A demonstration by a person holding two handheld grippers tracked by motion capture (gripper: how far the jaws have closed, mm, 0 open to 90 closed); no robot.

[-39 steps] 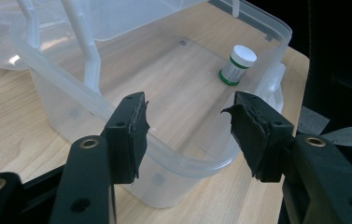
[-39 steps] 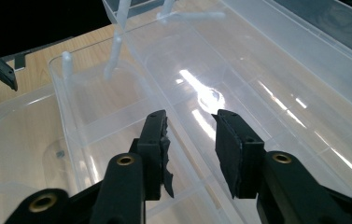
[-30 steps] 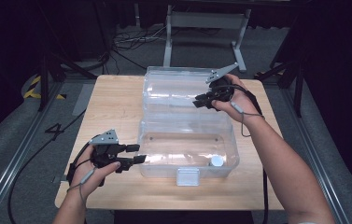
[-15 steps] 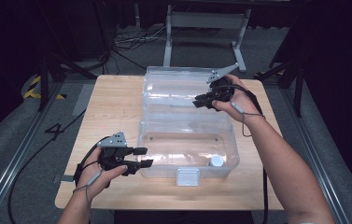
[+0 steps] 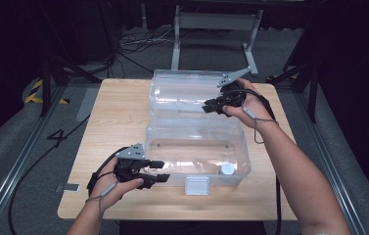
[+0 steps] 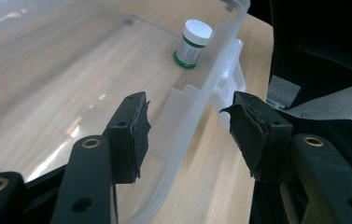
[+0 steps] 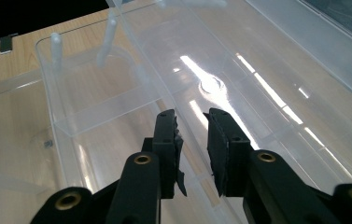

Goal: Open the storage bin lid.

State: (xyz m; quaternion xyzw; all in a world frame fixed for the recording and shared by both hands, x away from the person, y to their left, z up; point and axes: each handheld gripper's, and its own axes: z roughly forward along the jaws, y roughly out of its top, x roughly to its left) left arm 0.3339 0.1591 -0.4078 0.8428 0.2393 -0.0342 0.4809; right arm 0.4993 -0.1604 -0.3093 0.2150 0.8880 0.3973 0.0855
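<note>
At seven o'clock on the tabletop [image 5: 118, 110], the left gripper [image 6: 187, 128] straddles the clear storage bin's [image 5: 196, 149] near rim with open jaws, while the right gripper [image 7: 193, 149] at one o'clock pinches the hinged lid's [image 5: 182, 93] edge.

a white "4" on the grey floor [image 5: 57, 138] left of the table [image 5: 118, 112]
</note>
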